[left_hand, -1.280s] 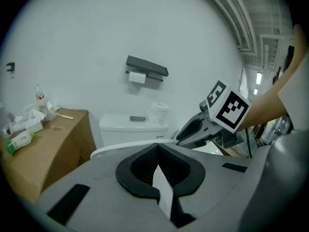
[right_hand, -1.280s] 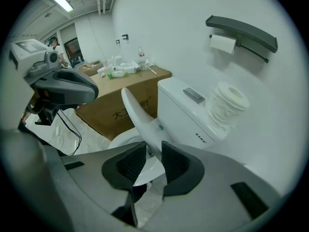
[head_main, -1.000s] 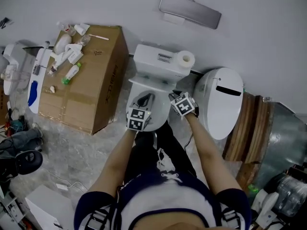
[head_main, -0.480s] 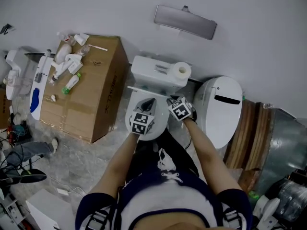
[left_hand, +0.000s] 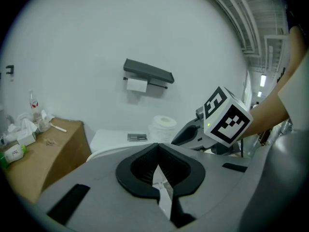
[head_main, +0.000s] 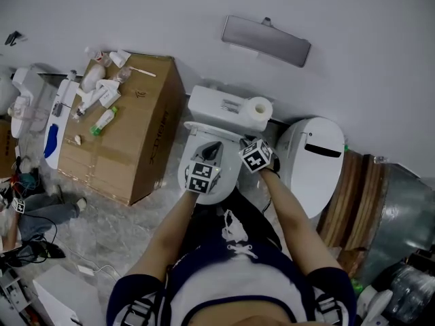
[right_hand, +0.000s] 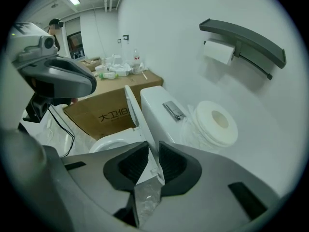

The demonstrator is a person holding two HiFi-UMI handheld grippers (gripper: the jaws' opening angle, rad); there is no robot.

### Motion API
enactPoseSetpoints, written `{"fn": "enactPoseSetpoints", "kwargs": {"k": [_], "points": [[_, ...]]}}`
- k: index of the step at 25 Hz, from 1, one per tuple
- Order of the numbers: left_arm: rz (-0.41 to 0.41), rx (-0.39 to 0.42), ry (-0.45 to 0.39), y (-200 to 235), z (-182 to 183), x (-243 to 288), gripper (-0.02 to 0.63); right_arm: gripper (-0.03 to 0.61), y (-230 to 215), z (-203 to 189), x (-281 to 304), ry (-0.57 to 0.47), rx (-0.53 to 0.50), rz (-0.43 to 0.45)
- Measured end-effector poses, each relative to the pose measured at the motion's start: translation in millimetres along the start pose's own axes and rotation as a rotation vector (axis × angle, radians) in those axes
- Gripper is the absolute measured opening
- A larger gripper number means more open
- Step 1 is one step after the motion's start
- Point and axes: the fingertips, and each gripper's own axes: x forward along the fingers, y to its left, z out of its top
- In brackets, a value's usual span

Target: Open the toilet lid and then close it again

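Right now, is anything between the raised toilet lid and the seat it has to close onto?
Probably yes: the left gripper, shut and empty, hangs above the seat in front of the upright toilet lid, in its likely path down. Nothing else shows there.

The toilet lid point(right_hand: 137, 117) is hidden at its lower end; clutter point(head_main: 95, 90) at the cardboard box's point(head_main: 129, 141) far corner is too small to identify.
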Motion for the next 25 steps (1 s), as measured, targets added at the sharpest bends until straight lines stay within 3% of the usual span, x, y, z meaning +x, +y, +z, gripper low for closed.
{"fn": "enactPoseSetpoints", "kwargs": {"k": [25], "points": [[0.052,-0.034,-0.042,18,24,0,0.006,0.060,-49,18,21,0.041,0.019,-0.165]]}}
